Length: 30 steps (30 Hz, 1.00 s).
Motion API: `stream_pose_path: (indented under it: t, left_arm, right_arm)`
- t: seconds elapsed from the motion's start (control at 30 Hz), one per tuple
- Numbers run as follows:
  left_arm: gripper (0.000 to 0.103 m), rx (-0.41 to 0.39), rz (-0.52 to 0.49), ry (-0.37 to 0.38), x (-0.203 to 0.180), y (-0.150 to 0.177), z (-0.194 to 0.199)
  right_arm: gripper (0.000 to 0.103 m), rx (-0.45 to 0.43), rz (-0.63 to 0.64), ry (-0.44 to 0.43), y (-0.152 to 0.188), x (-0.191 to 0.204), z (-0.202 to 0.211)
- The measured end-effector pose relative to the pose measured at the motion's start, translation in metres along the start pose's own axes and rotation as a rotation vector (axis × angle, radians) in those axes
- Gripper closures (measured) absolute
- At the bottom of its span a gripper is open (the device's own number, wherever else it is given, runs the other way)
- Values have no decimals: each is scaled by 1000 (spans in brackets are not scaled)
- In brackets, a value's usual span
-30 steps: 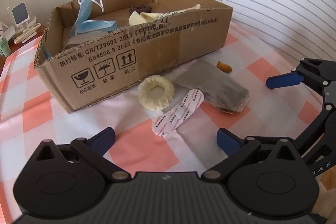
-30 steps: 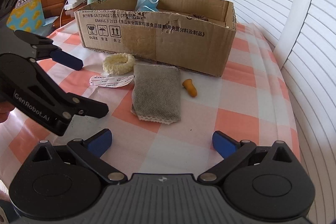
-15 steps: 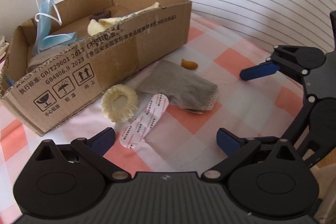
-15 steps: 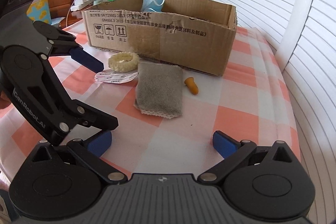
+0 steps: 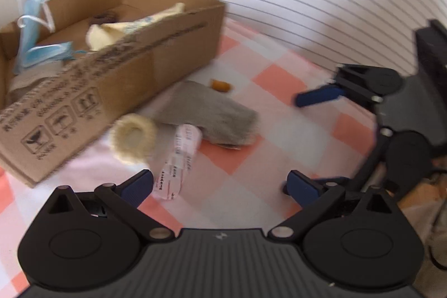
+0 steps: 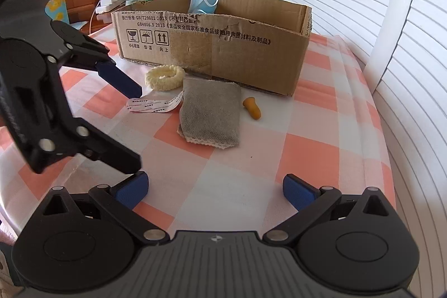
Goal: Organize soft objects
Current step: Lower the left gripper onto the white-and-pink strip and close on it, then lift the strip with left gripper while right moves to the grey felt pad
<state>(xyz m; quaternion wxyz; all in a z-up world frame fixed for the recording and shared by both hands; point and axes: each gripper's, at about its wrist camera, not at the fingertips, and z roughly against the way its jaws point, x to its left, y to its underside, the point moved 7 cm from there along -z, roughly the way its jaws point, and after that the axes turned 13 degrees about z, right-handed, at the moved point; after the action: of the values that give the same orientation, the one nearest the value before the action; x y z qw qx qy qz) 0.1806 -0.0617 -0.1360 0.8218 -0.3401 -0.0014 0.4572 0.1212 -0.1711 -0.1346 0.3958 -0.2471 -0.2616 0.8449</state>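
- Left gripper [image 5: 219, 183] hovers low over the checked cloth [image 5: 279, 127], jaws wide apart and empty; it fills the left of the right view, its upper finger tip over the white strip [image 6: 156, 104].
- Right gripper [image 6: 214, 188] sits at lower centre, jaws also spread, holding nothing.
- Centre frame, in front of the box [image 6: 223, 46]: cream ring [image 6: 164, 77], grey pouch [image 6: 211, 113], orange earplug [image 6: 252, 108].
- Against a second ago, the left gripper has swung nearer the strip and pouch; its view is now blurred.
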Motion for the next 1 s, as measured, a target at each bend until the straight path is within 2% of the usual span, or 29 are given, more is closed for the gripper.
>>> stream_pose_path:
  t: [0.07, 0.1, 0.13, 0.17, 0.33, 0.37, 0.5, 0.53, 0.77, 1.0]
  left_arm:
    - [3, 13, -15, -5, -2, 2, 1]
    - [6, 6, -15, -22, -1, 2, 1]
    - [15, 0, -13, -39, 1, 2, 0]
    - [16, -2, -8, -56, 3, 1, -2]
    - [44, -39, -48, -129, 5, -6, -3]
    - [46, -40, -62, -143, 6, -7, -4]
    - [73, -42, -64, -142, 7, -8, -2]
    - [76, -41, -58, -133, 7, -8, -2]
    - [86, -56, -35, -157, 5, -1, 4]
    - [85, -68, 44, -196, 14, 14, 21]
  right_arm:
    - [0, -1, 0, -2, 2, -1, 2]
    - [0, -1, 1, -2, 2, -1, 2]
    - [0, -1, 2, -2, 3, -1, 3]
    - [0, -1, 0, -1, 4, -1, 3]
    - [0, 1, -2, 3, 4, -1, 4]
    - [0, 1, -3, 3, 4, 0, 4]
    - [0, 0, -3, 3, 4, 0, 4]
    - [0, 0, -4, 4, 4, 0, 4]
    - [0, -2, -7, 8, 4, -1, 4]
    - [0, 0, -11, 14, 4, 0, 4]
